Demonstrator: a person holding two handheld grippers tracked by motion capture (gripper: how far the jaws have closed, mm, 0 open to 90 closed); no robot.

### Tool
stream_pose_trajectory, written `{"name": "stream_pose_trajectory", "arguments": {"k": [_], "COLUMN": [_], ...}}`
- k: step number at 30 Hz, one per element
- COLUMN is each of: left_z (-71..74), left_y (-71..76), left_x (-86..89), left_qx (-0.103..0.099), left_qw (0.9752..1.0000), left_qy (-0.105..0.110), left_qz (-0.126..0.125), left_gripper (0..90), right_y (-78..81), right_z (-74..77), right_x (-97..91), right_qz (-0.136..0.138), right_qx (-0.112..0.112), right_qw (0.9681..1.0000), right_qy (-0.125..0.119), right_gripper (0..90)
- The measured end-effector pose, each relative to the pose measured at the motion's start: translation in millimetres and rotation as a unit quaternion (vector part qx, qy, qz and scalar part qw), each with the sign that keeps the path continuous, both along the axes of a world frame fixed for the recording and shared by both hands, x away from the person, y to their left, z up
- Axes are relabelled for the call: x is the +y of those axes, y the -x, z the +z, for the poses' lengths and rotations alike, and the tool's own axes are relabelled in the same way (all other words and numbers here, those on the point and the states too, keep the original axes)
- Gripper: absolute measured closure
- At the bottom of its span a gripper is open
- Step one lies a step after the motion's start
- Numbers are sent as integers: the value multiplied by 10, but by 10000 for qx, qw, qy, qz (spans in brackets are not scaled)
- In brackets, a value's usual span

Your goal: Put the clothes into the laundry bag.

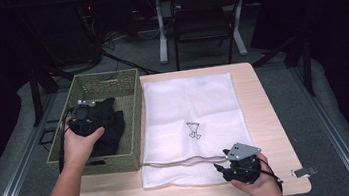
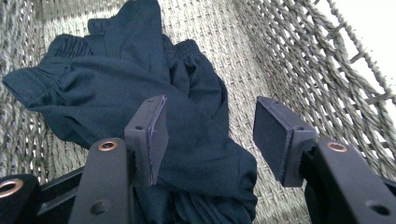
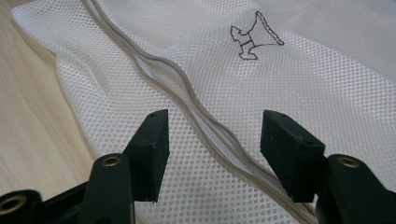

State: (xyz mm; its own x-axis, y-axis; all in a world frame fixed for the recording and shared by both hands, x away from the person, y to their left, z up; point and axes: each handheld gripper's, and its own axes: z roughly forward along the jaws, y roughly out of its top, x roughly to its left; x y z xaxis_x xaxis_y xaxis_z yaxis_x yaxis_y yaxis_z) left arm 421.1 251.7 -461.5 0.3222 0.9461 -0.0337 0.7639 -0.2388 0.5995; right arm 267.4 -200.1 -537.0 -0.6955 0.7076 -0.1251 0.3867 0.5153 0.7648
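Left gripper [image 1: 95, 114] is positioned inside the green woven basket [image 1: 133, 114] at the left side of the wooden table [image 1: 260, 112]. In the left gripper view its jaws stand apart over a crumpled dark navy garment [image 2: 140, 88] lying on the basket floor; the pads do not press on the cloth, so the gripper [image 2: 210, 135] holds nothing. The garment shows elasticated cuffs or a waistband at its far end.

Right gripper [image 1: 224, 168] is at the near edge of a white mesh laundry bag [image 1: 188, 106], which lies flat on the table just beside the basket. In the right gripper view its jaws are spread wide, one on either side of the bag's grey zipper seam [image 3: 196, 112]; the pads are clear of the mesh and nothing is gripped [image 3: 215, 154]. The seam bulges slightly upward along its run. A small black outline logo [image 3: 252, 39] is printed on the bag beyond the seam.

A small metal clip [image 1: 304, 172] lies on the table's near right corner.
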Motion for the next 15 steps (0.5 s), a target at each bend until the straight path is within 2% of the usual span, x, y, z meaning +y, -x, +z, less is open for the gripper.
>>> {"name": "stream_pose_trajectory", "arguments": {"k": [12,15], "left_z": [-122,-161], "left_y": [-85,-97], "left_x": [78,95], "left_qx": [287,377], "left_qw": [9993,9989], "left_qy": [45,-6], "left_qz": [215,271], "left_gripper": [443,440], "right_y": [1,0], "right_z": [-3,-4], "right_x": [3,2], "right_qz": [19,27], "right_qx": [13,18], "right_qw": [10000,10000], "right_qy": [7,9], "right_gripper": [422,422]}}
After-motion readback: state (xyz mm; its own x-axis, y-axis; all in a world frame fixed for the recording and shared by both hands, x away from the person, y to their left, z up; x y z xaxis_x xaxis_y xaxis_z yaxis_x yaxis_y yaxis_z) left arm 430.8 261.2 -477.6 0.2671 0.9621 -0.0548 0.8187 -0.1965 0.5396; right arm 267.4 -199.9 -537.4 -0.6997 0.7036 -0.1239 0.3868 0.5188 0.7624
